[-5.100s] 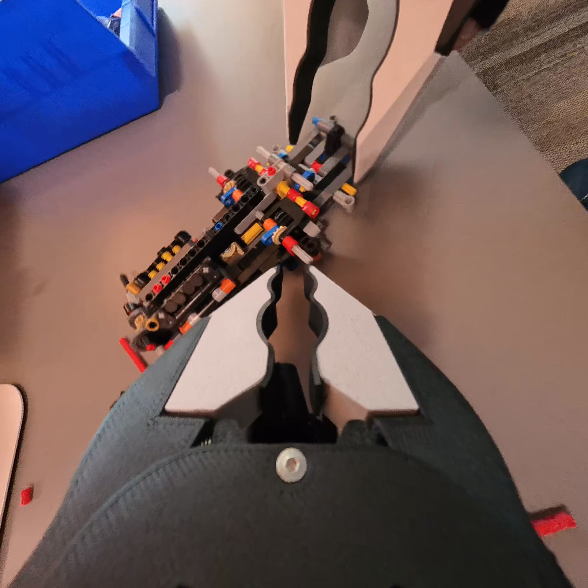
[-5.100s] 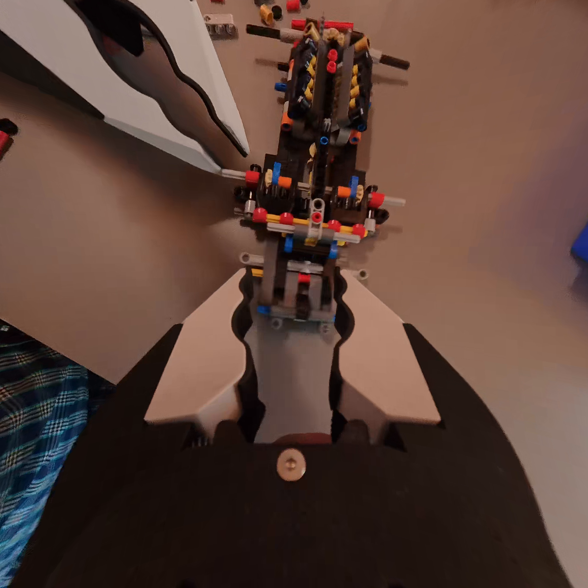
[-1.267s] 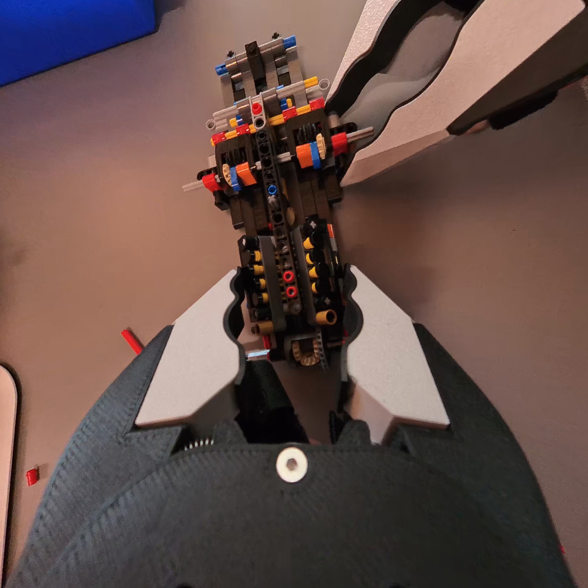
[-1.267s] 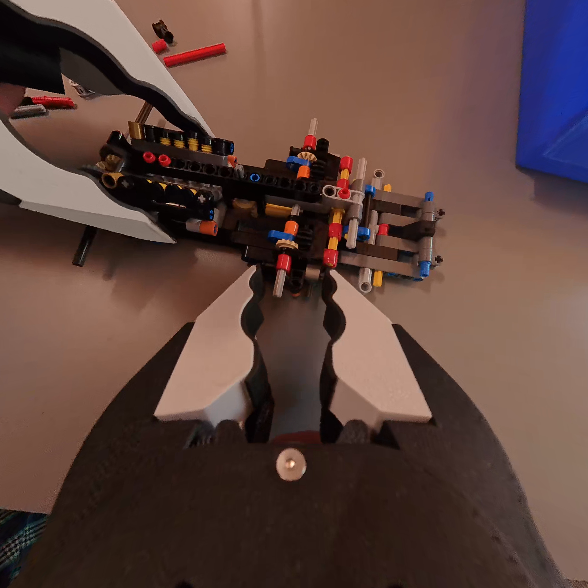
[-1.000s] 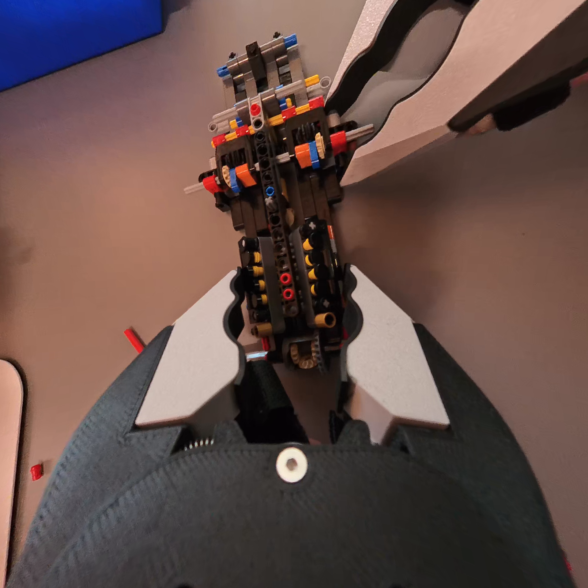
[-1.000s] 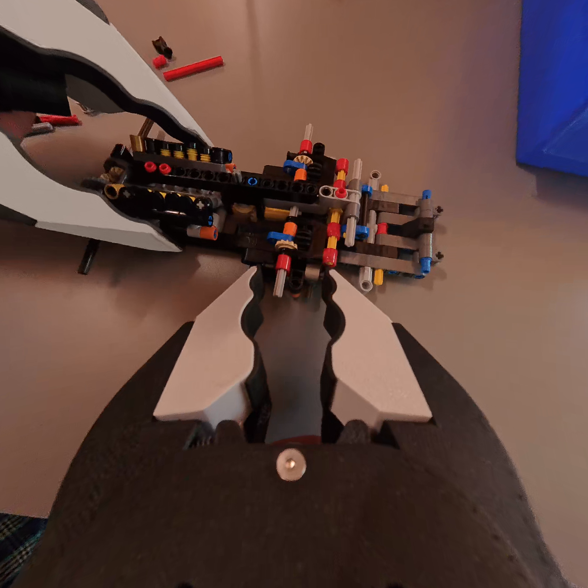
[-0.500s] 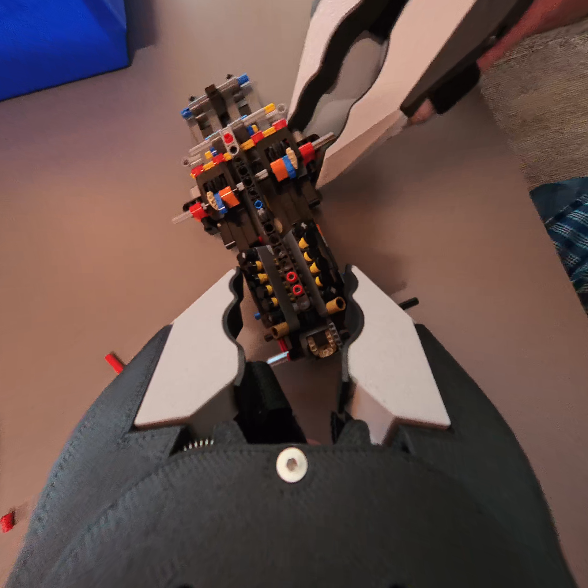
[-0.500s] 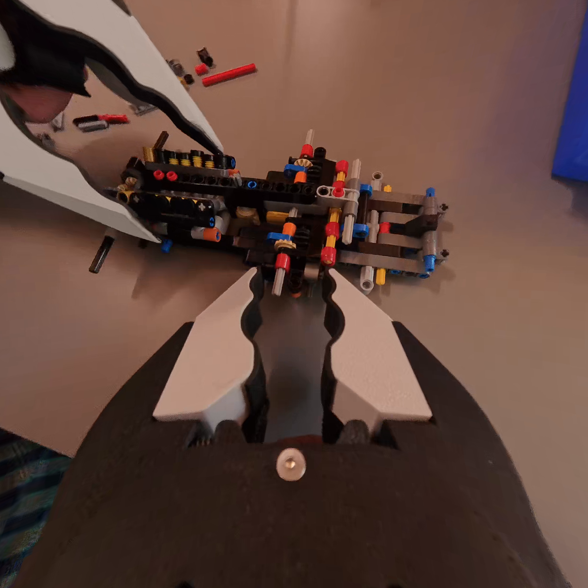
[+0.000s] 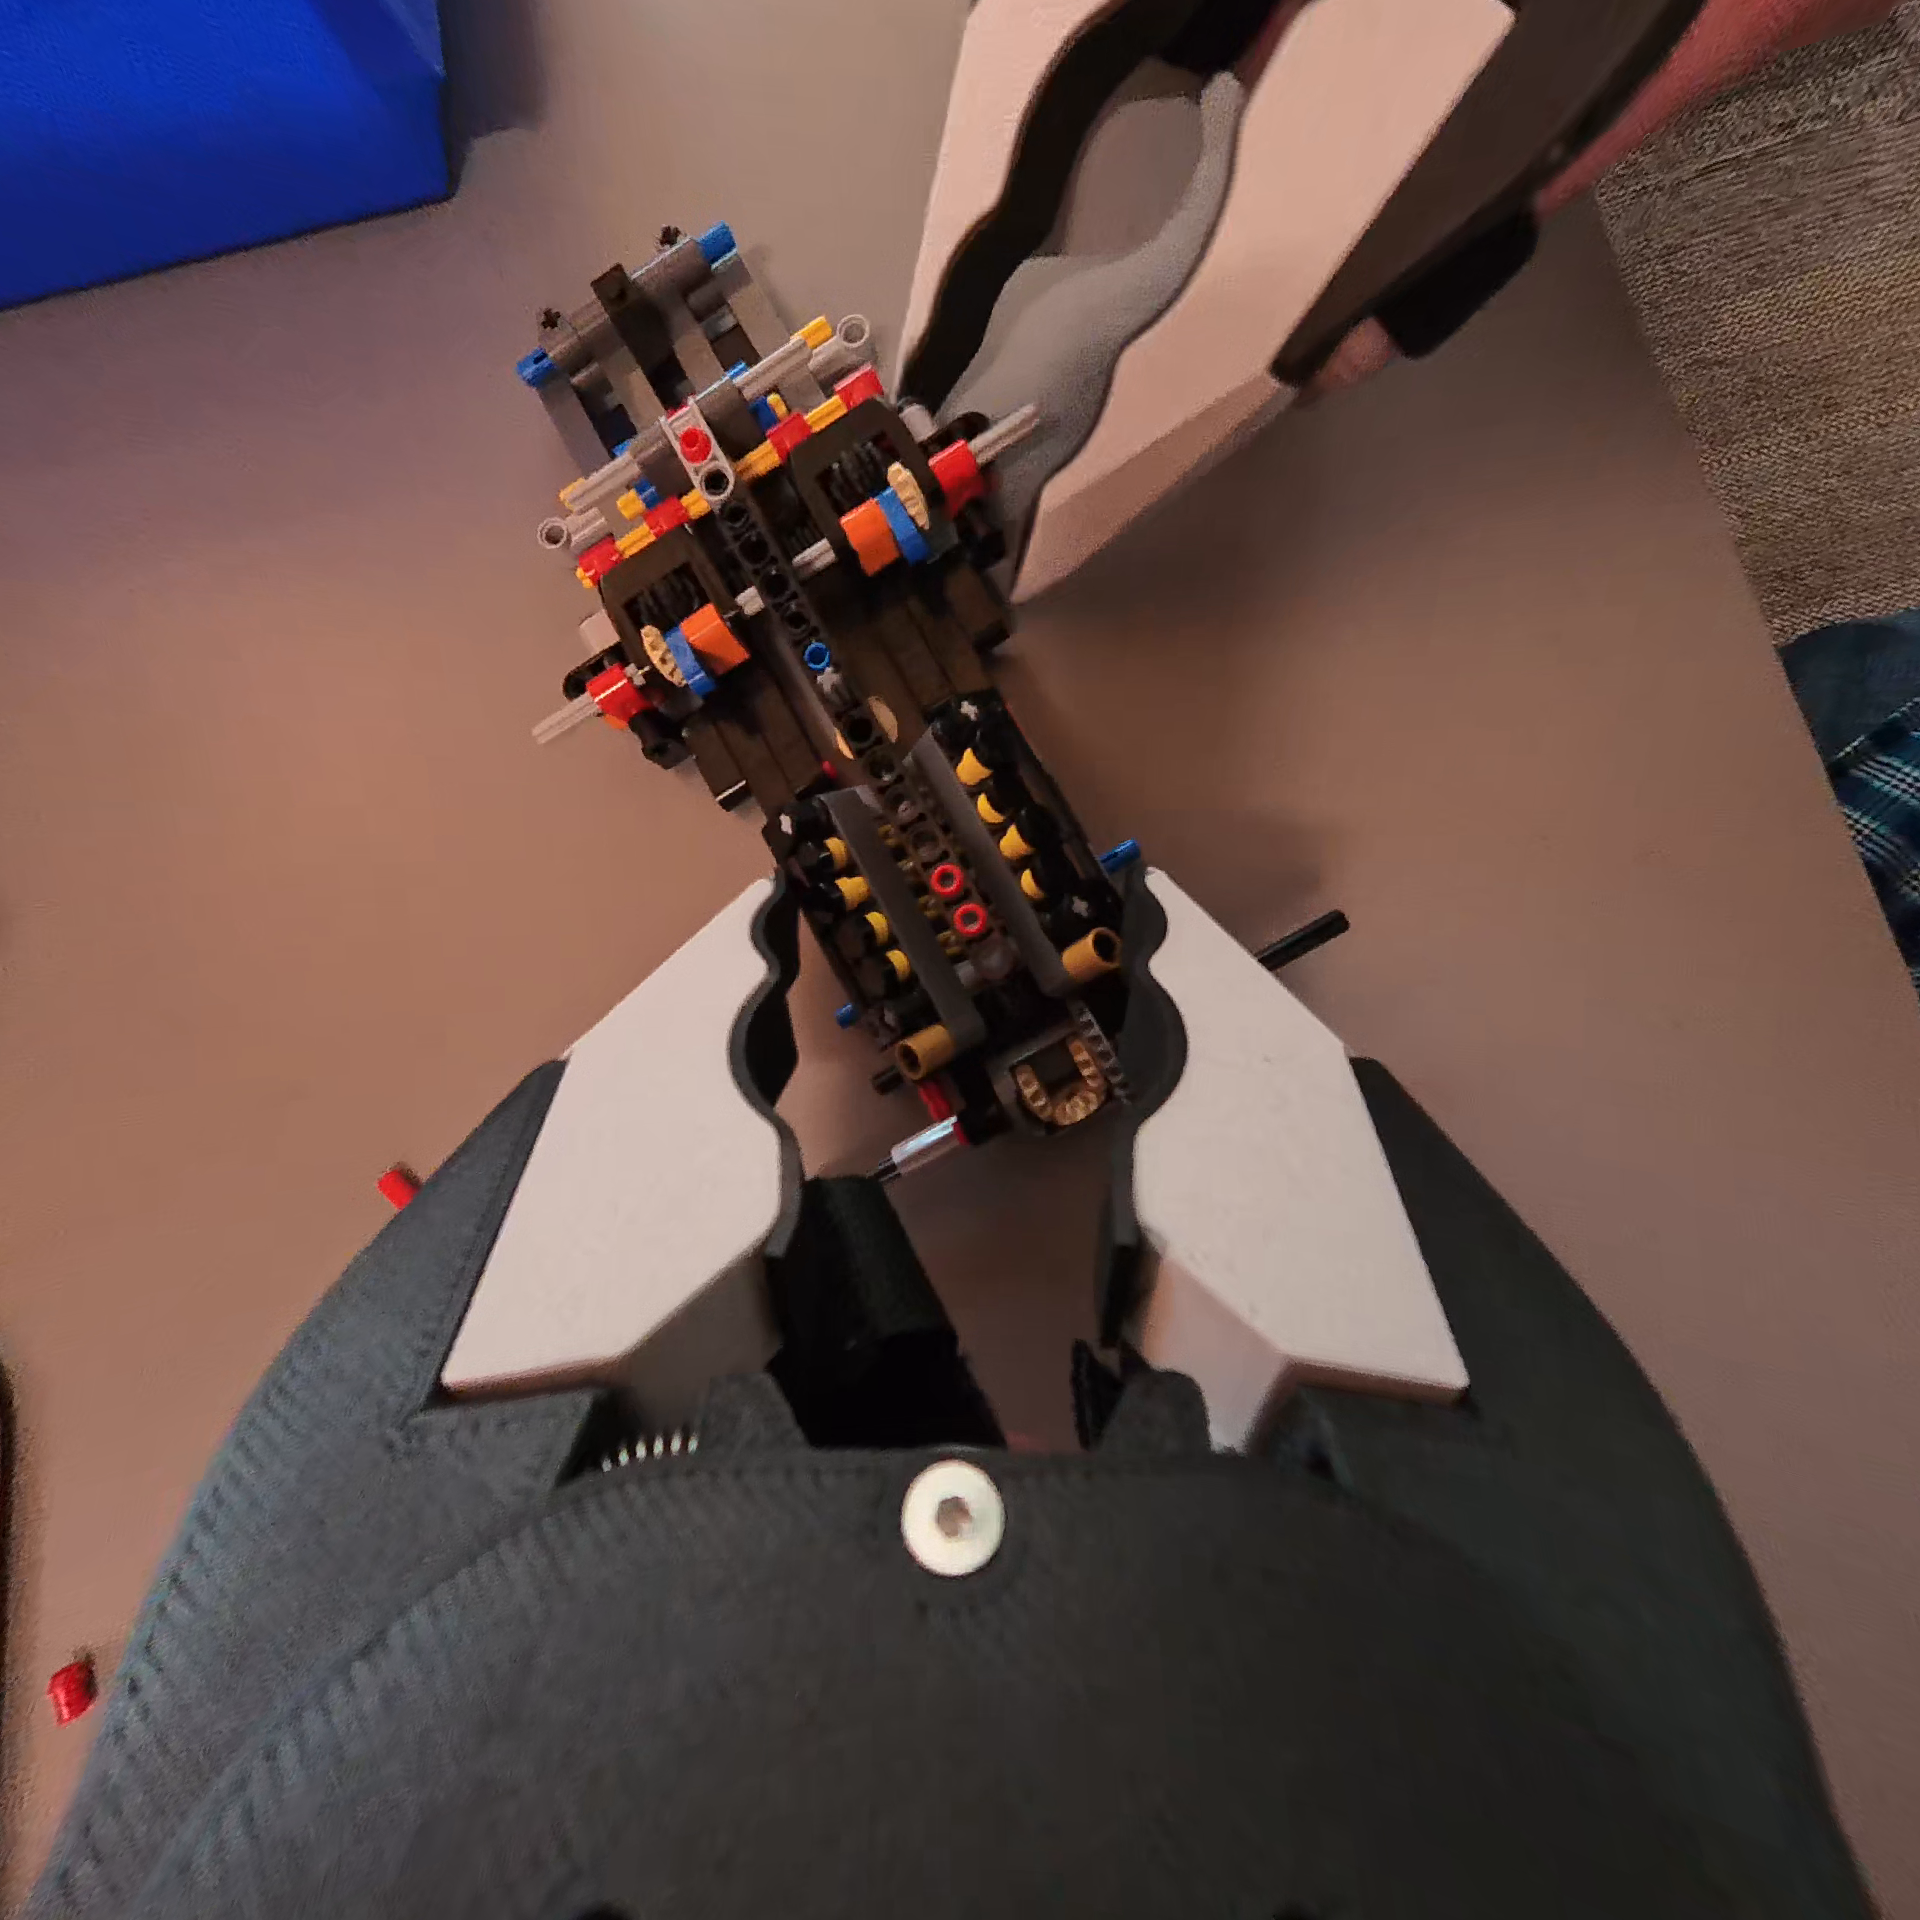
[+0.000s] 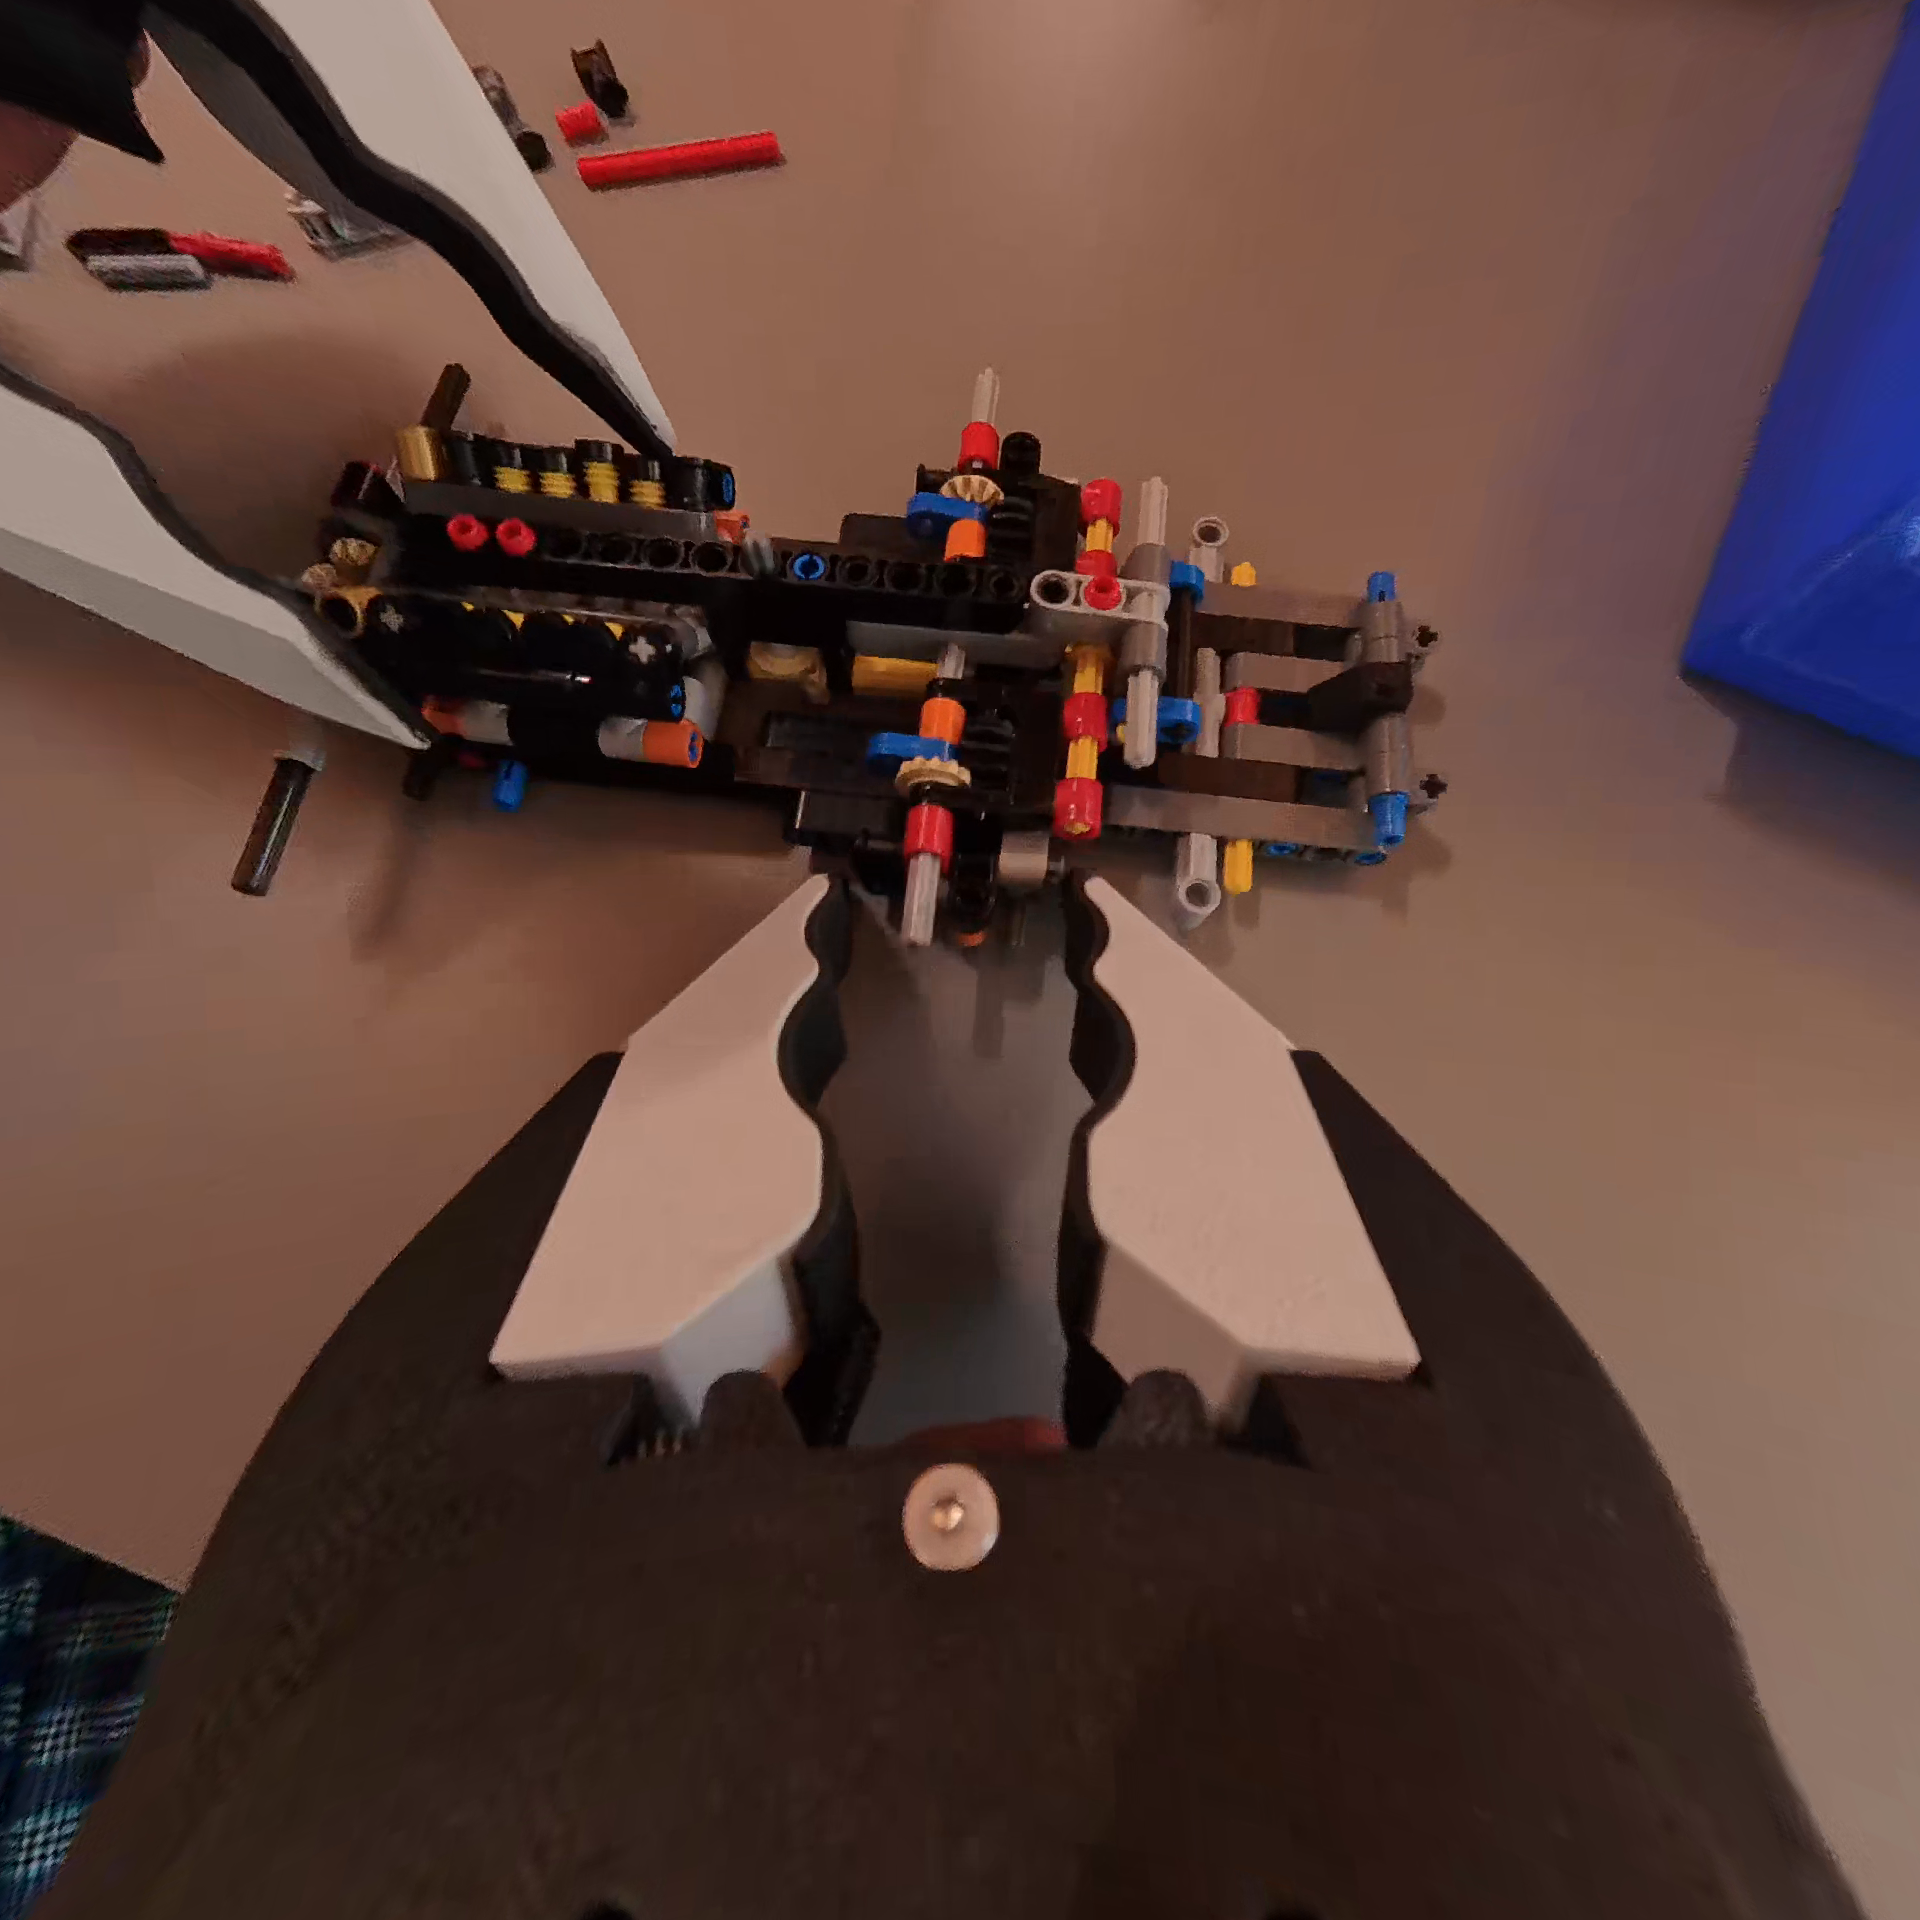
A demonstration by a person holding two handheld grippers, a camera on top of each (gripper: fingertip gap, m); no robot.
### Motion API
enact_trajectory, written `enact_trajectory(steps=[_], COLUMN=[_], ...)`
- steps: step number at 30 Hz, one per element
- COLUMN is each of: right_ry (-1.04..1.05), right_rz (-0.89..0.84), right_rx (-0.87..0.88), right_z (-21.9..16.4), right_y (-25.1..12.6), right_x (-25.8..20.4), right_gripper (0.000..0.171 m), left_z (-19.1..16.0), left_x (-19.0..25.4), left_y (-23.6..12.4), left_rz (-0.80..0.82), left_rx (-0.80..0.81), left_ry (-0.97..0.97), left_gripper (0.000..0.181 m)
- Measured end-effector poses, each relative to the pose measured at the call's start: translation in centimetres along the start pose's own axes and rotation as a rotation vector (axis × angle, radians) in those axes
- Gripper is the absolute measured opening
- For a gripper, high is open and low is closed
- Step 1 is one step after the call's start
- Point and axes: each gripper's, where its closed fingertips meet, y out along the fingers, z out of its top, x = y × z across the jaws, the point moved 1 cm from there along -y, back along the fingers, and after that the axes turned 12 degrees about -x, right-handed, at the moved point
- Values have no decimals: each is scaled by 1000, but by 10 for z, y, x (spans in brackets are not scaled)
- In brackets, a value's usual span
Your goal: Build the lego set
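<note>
From the left wrist view, the left gripper [image 9: 961, 940] straddles the near end of the lego chassis [image 9: 821, 665], jaws apart; the right-hand finger looks to touch the engine block, the other stands clear. The chassis runs lengthwise away from it, tilted leftward, on the brown table [image 9: 260, 831]. The table's right edge lies close; a blue bin [image 9: 208, 125] sits at the far left corner.

From the right wrist view, the right gripper [image 10: 956, 894] faces the chassis [image 10: 883, 644] broadside at mid-length, jaws apart around a protruding grey axle [image 10: 920, 883], probably not pinching it. Loose red pieces [image 10: 675, 161] lie beyond.
</note>
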Motion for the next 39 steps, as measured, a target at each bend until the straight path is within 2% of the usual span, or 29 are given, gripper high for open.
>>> enact_trajectory(steps=[2,5,8,10,25,39], right_ry=[17,45,67,80,245,285], right_rz=[-20,-73,-66,-46,110,180], right_rx=[2,22,13,17,112,126], right_z=[-1,1,2,4,18,19], right_y=[-1,-2,0,0,-8,-9], right_x=[-1,5,8,8,15,17], right_gripper=[43,34,34,29,28,28], left_z=[1,6,9,9,29,33], left_x=[-2,-4,-7,-9,-21,-22], left_y=[-1,-4,-6,-5,-26,-31], left_rz=[-5,-29,-51,-64,-92,-129], left_rx=[-3,4,8,-2,46,97], left_ry=[-12,-27,-50,-59,-92,-100], left_gripper=[61,61,60,60,57,58])
